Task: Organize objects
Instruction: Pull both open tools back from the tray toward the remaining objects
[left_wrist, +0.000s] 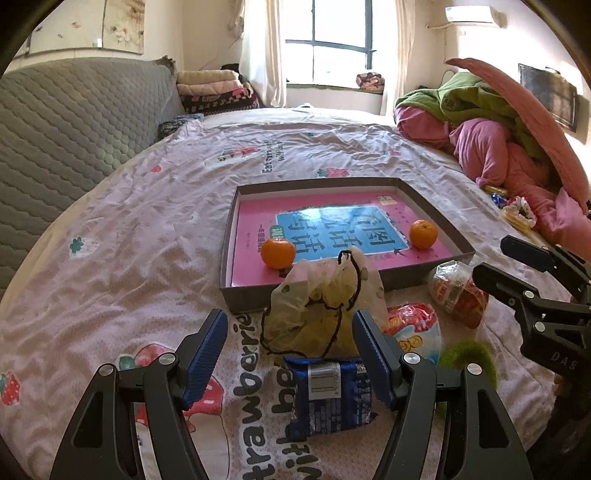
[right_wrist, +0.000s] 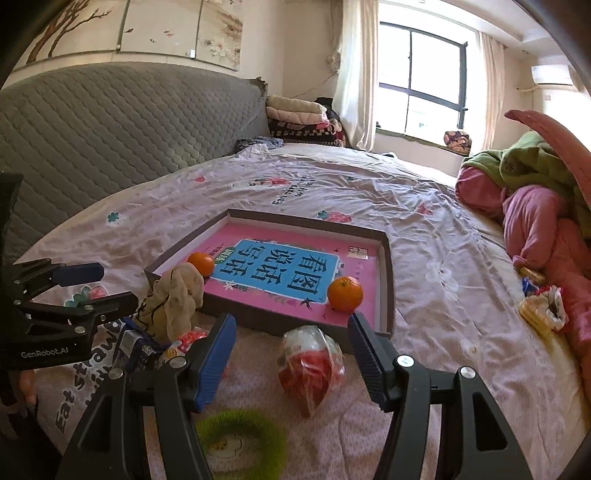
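A shallow brown box tray (left_wrist: 437, 218) with a pink book inside lies on the bed; it also shows in the right wrist view (right_wrist: 388, 266). Two oranges (left_wrist: 278, 252) (left_wrist: 423, 233) sit in it. My left gripper (left_wrist: 290, 328) is open, its jaws either side of a beige drawstring pouch (left_wrist: 321, 310), above a blue snack packet (left_wrist: 332, 395). My right gripper (right_wrist: 291, 332) is open around a red-and-clear snack bag (right_wrist: 312, 365). A green fuzzy ring (right_wrist: 240, 439) lies just below it.
A red cartoon snack packet (left_wrist: 415, 325) lies beside the pouch. A pile of pink and green bedding (left_wrist: 498, 140) fills the right side, with small wrappers (left_wrist: 519, 214) at its foot. A grey quilted headboard (left_wrist: 74, 122) stands on the left.
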